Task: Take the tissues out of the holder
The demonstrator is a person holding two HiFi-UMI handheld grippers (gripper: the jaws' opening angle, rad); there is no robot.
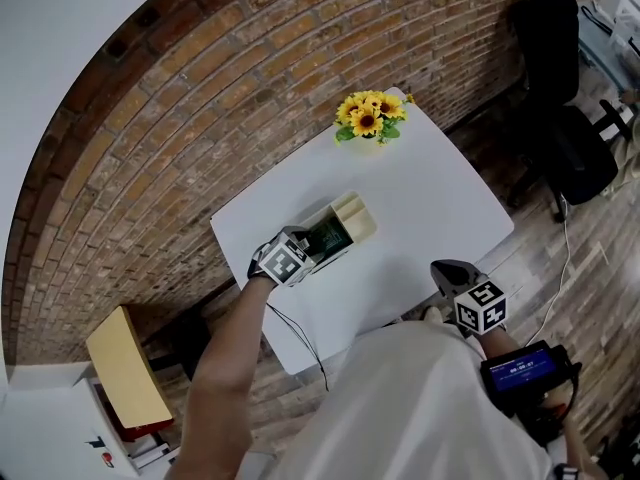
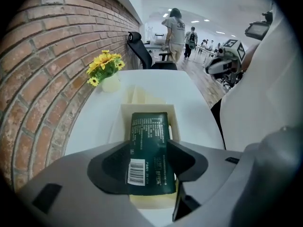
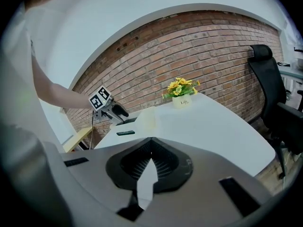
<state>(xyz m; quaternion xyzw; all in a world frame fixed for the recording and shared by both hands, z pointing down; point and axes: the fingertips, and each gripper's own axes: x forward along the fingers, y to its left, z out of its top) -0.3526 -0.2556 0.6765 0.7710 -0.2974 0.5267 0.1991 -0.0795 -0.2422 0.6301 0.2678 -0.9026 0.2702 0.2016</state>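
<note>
Two hand-held grippers are over a white rounded table (image 1: pixel 430 198) that stands against a red brick wall (image 1: pixel 200 98), with a cream open-topped rectangular holder (image 1: pixel 358 218) lying near the table's middle. Far to the left of the holder, down off the table, lies a tan flat panel (image 1: pixel 125 368). Right at the holder's left end is the grey left gripper (image 2: pixel 147 148), its marker cube uppermost, pointing steeply down into the holder. Its jaws stand apart, one dark pad on each long side of a dark green flat plastic tissue pack (image 2: pixel 149 124) with a white barcode label. The pads lie close along the pack's edges, and no squeeze on the wrapper shows. The tissue pack lies lengthwise inside the holder, at the end nearest the person, with the holder's pale walls showing around it. Beyond the holder, at the table's far corner by the wall, a bunch of yellow sunflowers (image 1: pixel 370 116) stands in a small white pot (image 3: pixel 182 101). To the right of the holder, well apart from it by the table's near edge, the grey right gripper (image 3: pixel 147 143) hovers with its jaws closed tip to tip and nothing between them. Farther right of the holder, off the table, stands a black office chair (image 1: pixel 560 98).
</note>
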